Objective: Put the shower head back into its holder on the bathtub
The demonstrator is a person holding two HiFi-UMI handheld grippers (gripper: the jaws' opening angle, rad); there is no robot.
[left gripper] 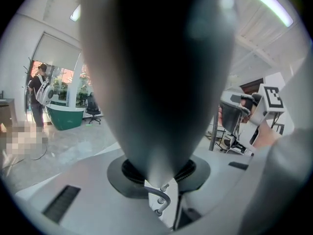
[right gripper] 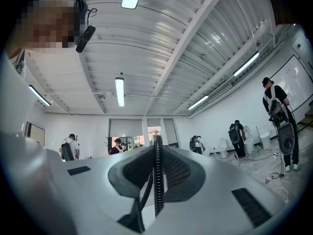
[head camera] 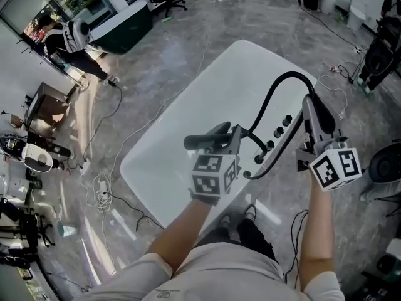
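The white bathtub (head camera: pixel 207 105) lies below me, with a row of black knobs (head camera: pixel 274 138) on its near right rim. My left gripper (head camera: pixel 229 140) is over that rim, shut on the black shower head (head camera: pixel 203 142), which points left. In the left gripper view the shower head (left gripper: pixel 161 72) fills the picture between the jaws of the left gripper (left gripper: pixel 159 173). The black hose (head camera: pixel 276 86) arcs up from the shower head to my right gripper (head camera: pixel 312 108), which is shut on it. In the right gripper view the ribbed hose (right gripper: pixel 157 180) runs upright between the pads of the right gripper (right gripper: pixel 156 173).
Cables (head camera: pixel 119 199) and a power strip (head camera: pixel 103 189) lie on the grey floor left of the tub. My shoes (head camera: pixel 241 217) stand at its near end. Dark equipment (head camera: pixel 379 52) stands at the far right. People (right gripper: pixel 279 121) stand about the hall.
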